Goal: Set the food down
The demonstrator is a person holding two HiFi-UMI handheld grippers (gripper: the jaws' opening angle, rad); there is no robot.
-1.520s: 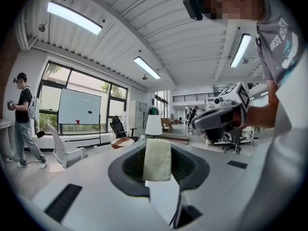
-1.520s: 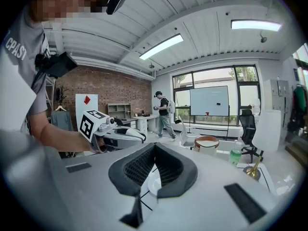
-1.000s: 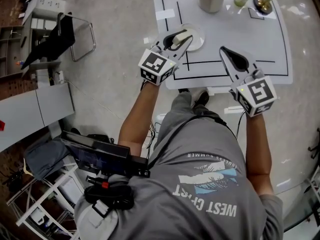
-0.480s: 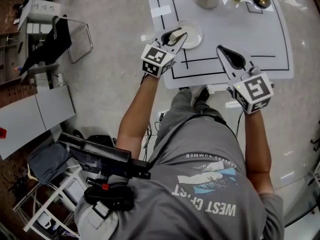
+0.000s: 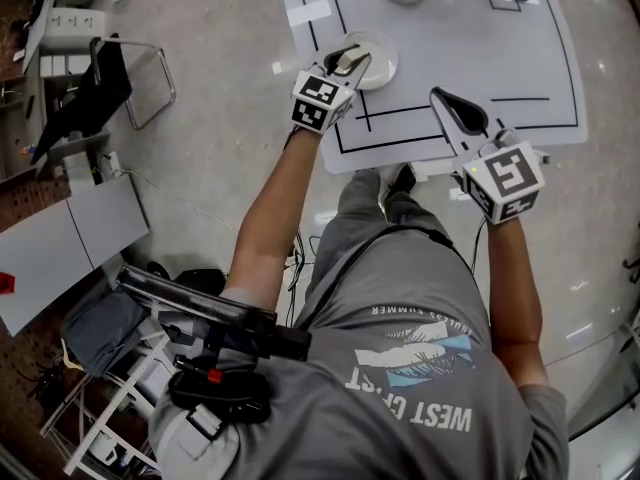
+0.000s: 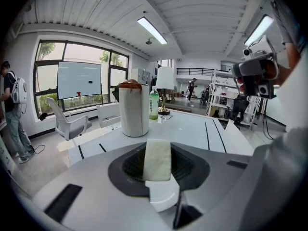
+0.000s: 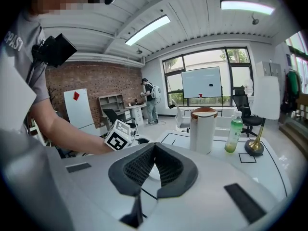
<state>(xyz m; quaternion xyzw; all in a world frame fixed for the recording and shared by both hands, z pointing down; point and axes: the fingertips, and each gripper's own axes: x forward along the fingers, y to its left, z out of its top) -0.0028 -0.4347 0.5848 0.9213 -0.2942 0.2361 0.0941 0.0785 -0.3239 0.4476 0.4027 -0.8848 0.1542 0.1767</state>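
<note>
**Left claw holds the food over the plate; right claw closed and empty**

At the left of the head view the person's left arm reaches forward, forearm bare and stretched out from the shoulder. The left claw [image 5: 346, 64] points ahead and slightly down over the near left corner of the white table [image 5: 530, 78]. Its jaws are clamped on a pale, flat food slice [image 6: 158, 159], which stands upright between the dark pads. The claw tips sit above the near edge of a small white plate [image 5: 386, 60] that lies on the table among black marked lines. I cannot tell whether the slice touches the plate.

Farther back, the left gripper view shows a tall white canister [image 6: 134, 109], then a green bottle [image 6: 153, 102] and a brass stand [image 6: 164, 110] to its right.

At the right, the right arm is bent closer to the body. The right claw [image 5: 456, 114] hovers over the table's near edge, tilted slightly down, with its pads meeting at the tips and nothing between them.
</note>
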